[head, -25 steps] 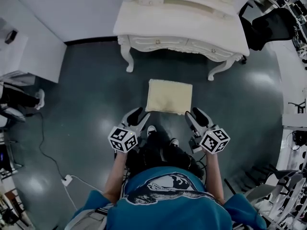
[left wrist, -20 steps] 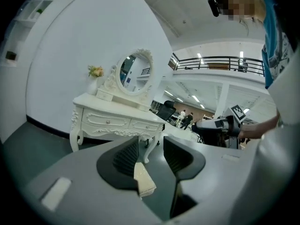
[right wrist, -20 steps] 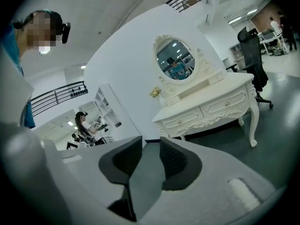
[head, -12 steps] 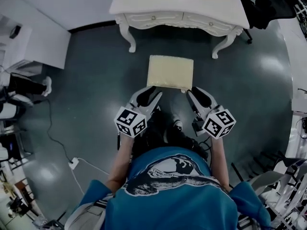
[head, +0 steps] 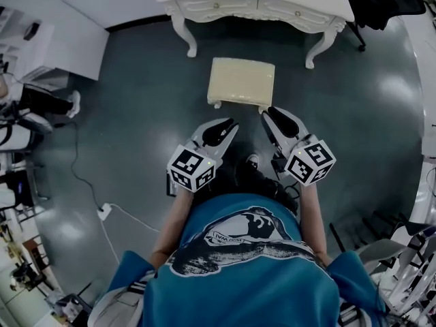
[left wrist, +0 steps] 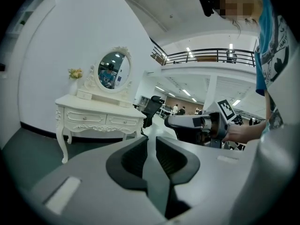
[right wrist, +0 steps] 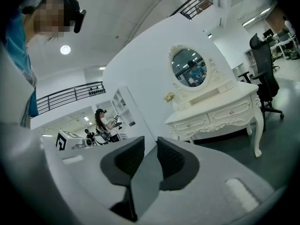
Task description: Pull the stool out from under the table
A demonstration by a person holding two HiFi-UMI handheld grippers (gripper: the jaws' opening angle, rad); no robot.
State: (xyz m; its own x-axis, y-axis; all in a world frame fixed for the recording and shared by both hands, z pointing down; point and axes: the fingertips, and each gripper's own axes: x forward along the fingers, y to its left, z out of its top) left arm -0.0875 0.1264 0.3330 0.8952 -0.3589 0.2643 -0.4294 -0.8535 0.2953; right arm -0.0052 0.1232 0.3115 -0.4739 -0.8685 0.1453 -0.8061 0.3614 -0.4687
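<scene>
The stool (head: 242,82), a low seat with a cream cushion, stands on the dark floor just in front of the white dressing table (head: 259,5), not under it. My left gripper (head: 230,123) and right gripper (head: 268,112) hover side by side just short of the stool's near edge, touching nothing. Both pairs of jaws are closing, with a narrow gap and nothing between them. The left gripper (left wrist: 151,138) and the right gripper (right wrist: 151,139) point at the dressing table (left wrist: 101,116) (right wrist: 220,111). The stool does not show in either gripper view.
A white cabinet (head: 61,39) stands at the far left with a person (head: 41,104) beside it. A cable and power strip (head: 102,213) lie on the floor at the left. A black office chair (head: 381,2) is at the back right, and metal frames (head: 402,251) are at the right.
Both grippers were at the stool's near corners; now they are drawn back off it, and their jaws have narrowed. The stool lies farther from me.
</scene>
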